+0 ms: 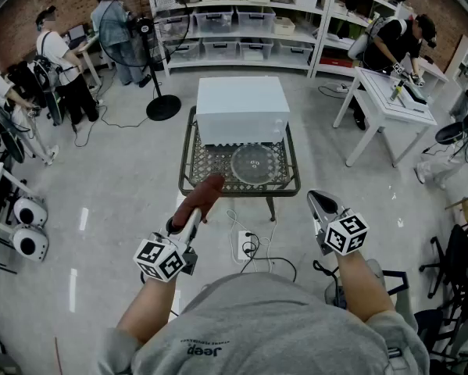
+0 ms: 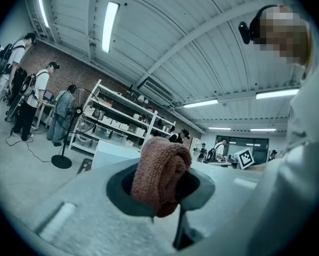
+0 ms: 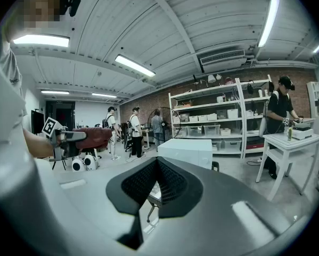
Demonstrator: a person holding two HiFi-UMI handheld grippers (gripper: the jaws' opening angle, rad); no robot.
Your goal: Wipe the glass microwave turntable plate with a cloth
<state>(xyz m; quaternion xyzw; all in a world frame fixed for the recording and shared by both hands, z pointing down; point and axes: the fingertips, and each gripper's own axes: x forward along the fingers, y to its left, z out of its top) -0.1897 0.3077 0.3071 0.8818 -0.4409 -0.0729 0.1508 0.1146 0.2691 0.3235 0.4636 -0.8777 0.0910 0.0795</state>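
Note:
The round glass turntable plate (image 1: 255, 164) lies on a wire-mesh table (image 1: 193, 162), in front of a white microwave (image 1: 241, 109). My left gripper (image 1: 191, 216) hangs before the table's near left corner, shut on a rolled reddish-brown cloth (image 1: 201, 196). In the left gripper view the cloth (image 2: 161, 174) bulges out between the jaws. My right gripper (image 1: 319, 202) is held over the floor right of the table, shut, with nothing in it. The right gripper view shows the microwave (image 3: 186, 151) ahead and the cloth (image 3: 92, 137) at the left.
A power strip and cables (image 1: 247, 245) lie on the floor between me and the table. A standing fan (image 1: 158, 92) is to the back left, shelves (image 1: 241, 22) with bins behind. A white workbench (image 1: 390, 100) stands at the right, with people around the room.

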